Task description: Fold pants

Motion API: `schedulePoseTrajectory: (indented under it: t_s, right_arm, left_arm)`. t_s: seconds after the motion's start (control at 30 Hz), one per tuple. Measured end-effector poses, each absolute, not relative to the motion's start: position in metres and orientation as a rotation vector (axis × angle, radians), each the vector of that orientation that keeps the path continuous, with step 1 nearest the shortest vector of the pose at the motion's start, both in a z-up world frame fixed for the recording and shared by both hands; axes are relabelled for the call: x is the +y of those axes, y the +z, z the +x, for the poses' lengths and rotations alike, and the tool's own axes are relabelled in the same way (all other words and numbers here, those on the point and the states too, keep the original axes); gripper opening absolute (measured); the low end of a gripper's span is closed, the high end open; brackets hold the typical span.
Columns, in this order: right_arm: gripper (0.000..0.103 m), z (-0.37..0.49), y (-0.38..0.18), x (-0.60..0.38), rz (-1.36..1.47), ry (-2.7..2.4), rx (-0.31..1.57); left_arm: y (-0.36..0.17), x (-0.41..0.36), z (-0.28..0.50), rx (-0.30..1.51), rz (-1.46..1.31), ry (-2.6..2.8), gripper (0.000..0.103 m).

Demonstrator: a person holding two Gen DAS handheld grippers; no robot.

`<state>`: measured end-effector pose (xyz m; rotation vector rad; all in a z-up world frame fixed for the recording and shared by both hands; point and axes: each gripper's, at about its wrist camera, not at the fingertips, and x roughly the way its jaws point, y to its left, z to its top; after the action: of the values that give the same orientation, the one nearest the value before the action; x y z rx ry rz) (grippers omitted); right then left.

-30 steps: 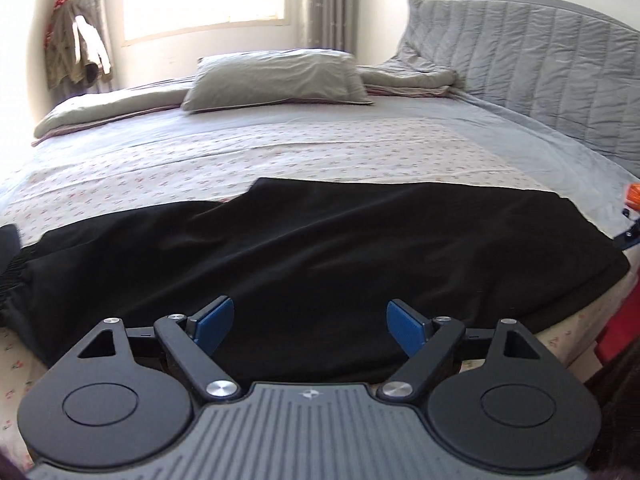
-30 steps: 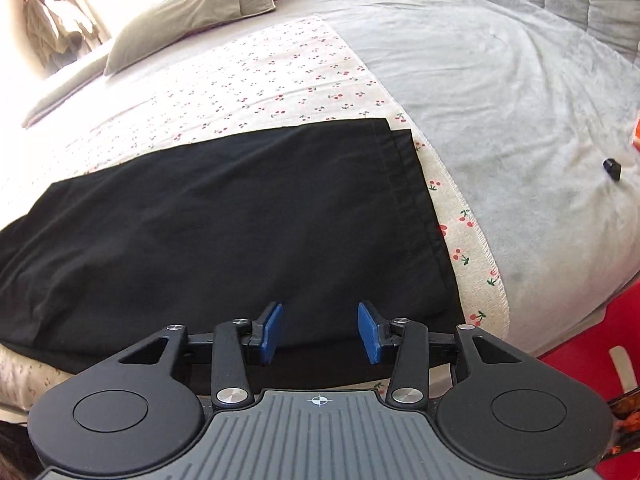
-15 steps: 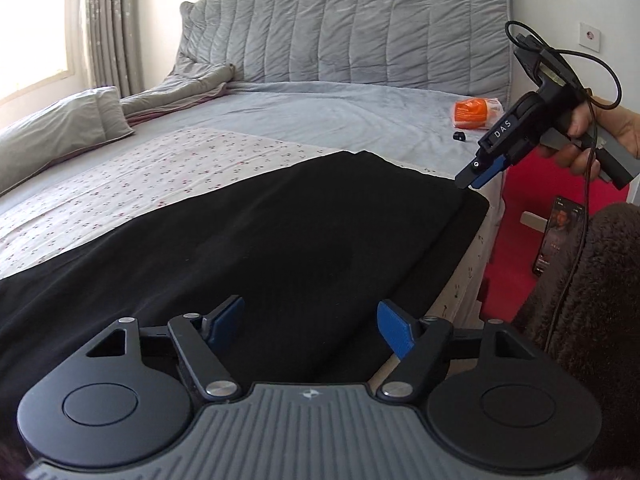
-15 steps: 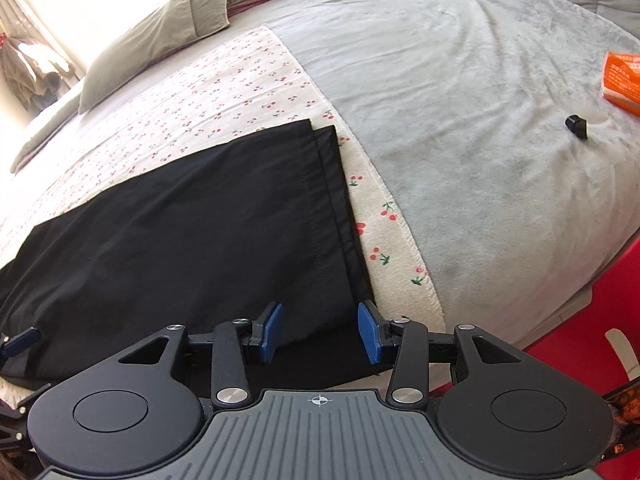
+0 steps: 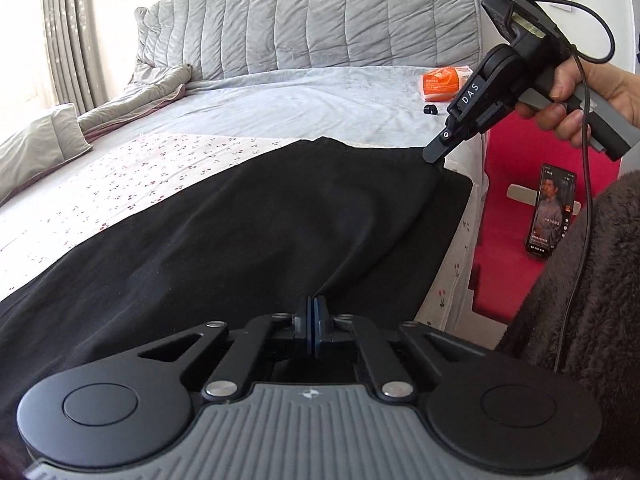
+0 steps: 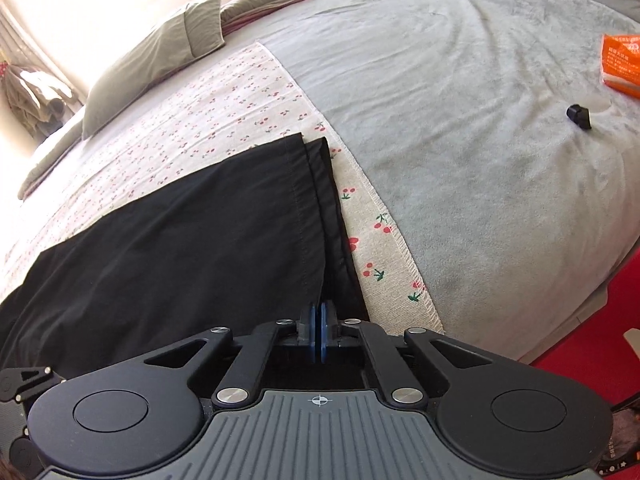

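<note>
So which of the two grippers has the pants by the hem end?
The right gripper: its jaws are shut on the pants beside the stitched hems. The left gripper pinches the near edge further along the leg.

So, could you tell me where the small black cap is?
In the right wrist view, the small black cap lies on the grey blanket, beside the orange packet.
</note>
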<state>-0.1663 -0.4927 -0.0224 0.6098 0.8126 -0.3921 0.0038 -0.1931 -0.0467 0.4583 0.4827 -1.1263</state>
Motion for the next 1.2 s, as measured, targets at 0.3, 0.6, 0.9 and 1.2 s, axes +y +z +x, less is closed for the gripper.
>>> schedulePoseTrajectory:
  t_s: [0.3,0.6,0.9,1.2]
  right_arm:
    - [0.001,-0.173,-0.016,-0.476,0.492,-0.440,0.896]
    - [0.015,-0.164,-0.025,-0.469,0.397,-0.436,0.948]
    - [0.048,-0.121,-0.013,-0.488,0.449,-0.409,0.805]
    - [0.048,-0.083,-0.030,-0.513,0.504,-0.458,0.757]
  left_arm:
    - [-0.041,-0.192,-0.005,0.509,0.458,-1.192,0.002]
    - [-0.041,-0.181,-0.007,0.539,0.422,-1.261,0.036]
    - [-0.009,-0.119,0.049,0.493,0.310,-0.946,0.078]
    - [0.019,-0.025,0.179,0.554,0.180,-0.473,0.079]
